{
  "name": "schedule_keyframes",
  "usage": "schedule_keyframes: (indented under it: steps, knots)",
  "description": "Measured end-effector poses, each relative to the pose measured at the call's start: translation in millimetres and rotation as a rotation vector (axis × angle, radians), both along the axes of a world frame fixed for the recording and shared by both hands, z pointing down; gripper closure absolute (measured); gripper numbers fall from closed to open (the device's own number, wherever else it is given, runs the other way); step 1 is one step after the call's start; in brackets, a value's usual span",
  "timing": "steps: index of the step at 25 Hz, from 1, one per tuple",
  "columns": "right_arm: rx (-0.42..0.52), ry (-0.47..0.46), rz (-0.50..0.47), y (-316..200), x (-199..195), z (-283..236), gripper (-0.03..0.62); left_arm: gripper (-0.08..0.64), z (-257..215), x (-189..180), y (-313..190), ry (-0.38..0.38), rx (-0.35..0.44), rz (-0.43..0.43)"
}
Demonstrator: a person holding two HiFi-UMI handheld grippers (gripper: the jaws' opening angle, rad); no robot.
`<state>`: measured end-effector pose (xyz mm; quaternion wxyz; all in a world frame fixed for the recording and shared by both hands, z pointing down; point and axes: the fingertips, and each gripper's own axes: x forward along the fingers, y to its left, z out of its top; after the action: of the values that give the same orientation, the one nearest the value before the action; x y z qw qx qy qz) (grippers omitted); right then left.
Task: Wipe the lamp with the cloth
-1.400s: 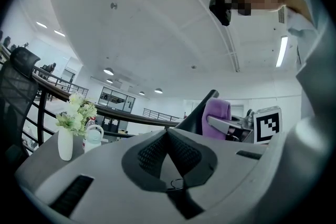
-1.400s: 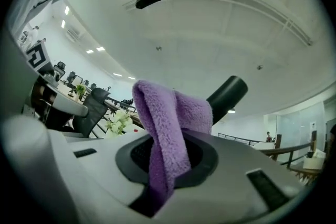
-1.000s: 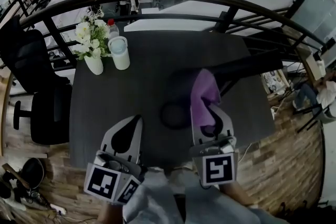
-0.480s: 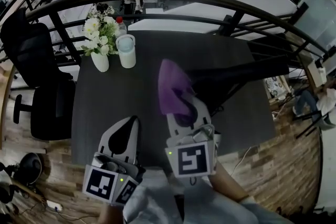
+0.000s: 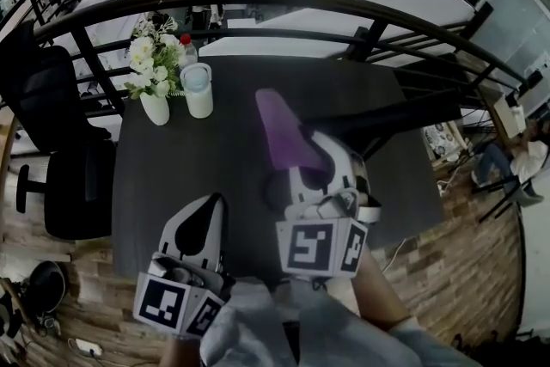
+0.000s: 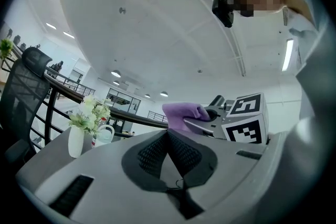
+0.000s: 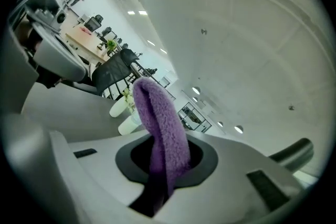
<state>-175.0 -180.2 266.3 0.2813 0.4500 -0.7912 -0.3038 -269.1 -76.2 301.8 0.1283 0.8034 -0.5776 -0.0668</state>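
Task status: I judged the wiping as not visibly under way. I could confirm no contact between the cloth (image 5: pixel 279 129) and the lamp (image 5: pixel 404 112).

The lamp, black against the dark table (image 5: pixel 172 176), lay with its long arm running to the far right. Its round base was partly hidden beside my right gripper (image 5: pixel 302 157).

The right gripper was clamped on the purple cloth, which stood up from the jaws and folded over towards the far side. I held that gripper raised over the middle of the table and tilted upward, with the cloth just left of the lamp arm.

My left gripper (image 5: pixel 216 204) sat at the near left, jaws closed together on nothing, also angled up, idle.

Remaining work: all of the lamp's surfaces, as far as I could judge.
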Motion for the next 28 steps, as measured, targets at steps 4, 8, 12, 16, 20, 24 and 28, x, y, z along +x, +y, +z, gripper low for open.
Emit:
schedule_keyframes:
  steps: [4, 8, 12, 16, 20, 24, 28]
  knots:
    - [0.08, 0.012, 0.061, 0.9, 27.4, -22.7, 0.543, 0.554, -2.3, 12.4, -2.8, 0.012, -0.001, 0.039]
    - [0.163, -0.023, 0.115, 2.7, 56.3, -50.5, 0.543, 0.554, -5.4, 23.6, -8.5, 0.009, 0.013, 0.07]
    - [0.248, -0.054, 0.176, 2.7, 87.1, -78.6, 0.543, 0.554, -7.2, 34.5, -12.5, 0.0, 0.018, 0.1]
    - [0.339, -0.086, 0.214, 5.7, 117.3, -106.5, 0.543, 0.554, -10.0, 43.2, -14.0, -0.002, 0.025, 0.116]
    - [0.377, -0.162, 0.272, 8.9, 150.6, -125.8, 0.543, 0.554, -11.5, 53.1, -16.7, -0.006, 0.031, 0.128]
    - [0.411, -0.256, 0.296, 14.0, 181.7, -149.9, 0.543, 0.554, -14.3, 66.4, -18.4, -0.005, 0.034, 0.133]
    - [0.427, -0.353, 0.284, 14.7, 208.6, -168.4, 0.543, 0.554, -15.7, 76.5, -21.0, -0.006, 0.037, 0.129]
